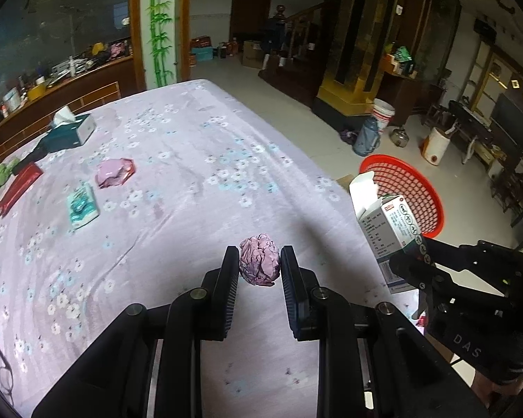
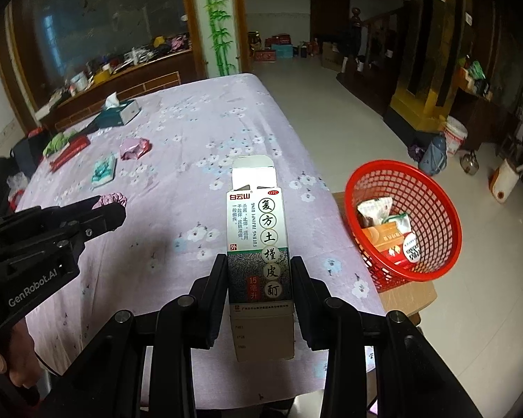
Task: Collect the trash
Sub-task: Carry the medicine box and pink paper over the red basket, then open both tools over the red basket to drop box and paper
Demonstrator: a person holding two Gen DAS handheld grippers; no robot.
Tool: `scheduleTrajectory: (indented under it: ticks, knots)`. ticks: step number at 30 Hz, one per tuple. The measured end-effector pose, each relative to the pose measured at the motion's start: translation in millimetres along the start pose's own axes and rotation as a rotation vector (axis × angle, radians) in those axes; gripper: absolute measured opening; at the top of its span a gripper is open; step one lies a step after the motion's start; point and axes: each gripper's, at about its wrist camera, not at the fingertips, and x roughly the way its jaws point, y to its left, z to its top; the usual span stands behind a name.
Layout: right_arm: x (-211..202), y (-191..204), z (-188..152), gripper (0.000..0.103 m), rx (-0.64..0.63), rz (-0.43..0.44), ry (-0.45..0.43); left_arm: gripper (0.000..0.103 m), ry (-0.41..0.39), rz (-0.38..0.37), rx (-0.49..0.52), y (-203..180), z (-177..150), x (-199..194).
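Note:
A crumpled pink paper ball (image 1: pixel 259 264) sits between the fingers of my left gripper (image 1: pixel 259 249), which is shut on it over the flowered tablecloth (image 1: pixel 191 174). From the right wrist view the same ball (image 2: pixel 113 198) peeks out at the left gripper (image 2: pixel 120 209). My right gripper (image 2: pixel 259 259) is shut on an upright white and green medicine box (image 2: pixel 258 219) with its top flap open. That box (image 1: pixel 387 230) hangs near the table's right edge. A red mesh basket (image 2: pixel 436 202) holding several packets stands just right of the table, also seen as the basket (image 1: pixel 411 188).
On the cloth to the far left lie a pink wrapper (image 1: pixel 115 172), a teal packet (image 1: pixel 83 205), a red packet (image 1: pixel 19 188) and a tissue box (image 1: pixel 69 130). The basket rests on a low wooden stand (image 2: pixel 408 296). Tiled floor, buckets and furniture lie beyond.

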Motion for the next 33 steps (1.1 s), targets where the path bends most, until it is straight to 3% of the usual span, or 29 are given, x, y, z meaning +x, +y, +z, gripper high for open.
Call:
scheduleTrajectory:
  ticks: [10,18,26,33]
  knots:
    - [-12,-68,5,0.038,0.166,-0.008,-0.025,0.023,0.011,-0.142,0.075,-50,26,15]
    - [-27,-145,7,0.038,0.319,-0.042,-0.054,0.023,0.049,-0.232,0.12,-100,52,43]
    - [-29,-204,21,0.038,0.39,-0.028,-0.069,0.023,0.069,-0.297,0.177,-162,79,79]
    - [-12,-240,45,0.038,0.427,-0.012,-0.065,0.023,0.068,-0.3,0.197,-190,104,114]
